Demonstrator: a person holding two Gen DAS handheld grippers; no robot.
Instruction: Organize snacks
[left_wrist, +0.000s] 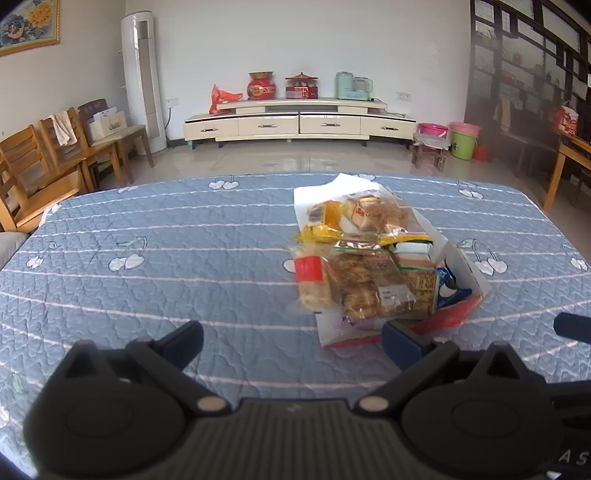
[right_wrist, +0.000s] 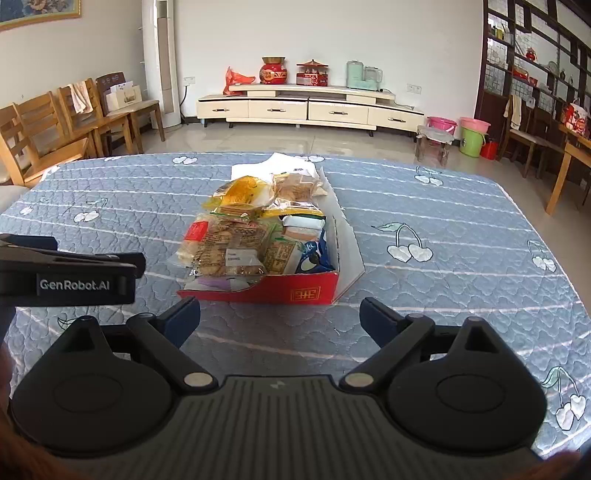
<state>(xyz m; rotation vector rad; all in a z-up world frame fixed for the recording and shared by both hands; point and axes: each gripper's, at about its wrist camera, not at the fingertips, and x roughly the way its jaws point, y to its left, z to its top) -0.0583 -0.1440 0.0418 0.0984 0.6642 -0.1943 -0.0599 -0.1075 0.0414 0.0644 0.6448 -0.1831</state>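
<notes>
A red cardboard box (right_wrist: 295, 291) is seen on a blue quilted table (right_wrist: 443, 206), heaped with snack packets (right_wrist: 236, 240). Both the left gripper (left_wrist: 291, 338) and the right gripper (right_wrist: 279, 312) are held wide open and empty, near the box. The tidying appears largely done.

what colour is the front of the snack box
Red, with a gold emblem printed on the snack box; the right wrist view shows it best.

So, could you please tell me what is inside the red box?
The red box holds piled snack packets: biscuits, a yellow packet and a blue one. Whatever lies underneath is covered.
</notes>
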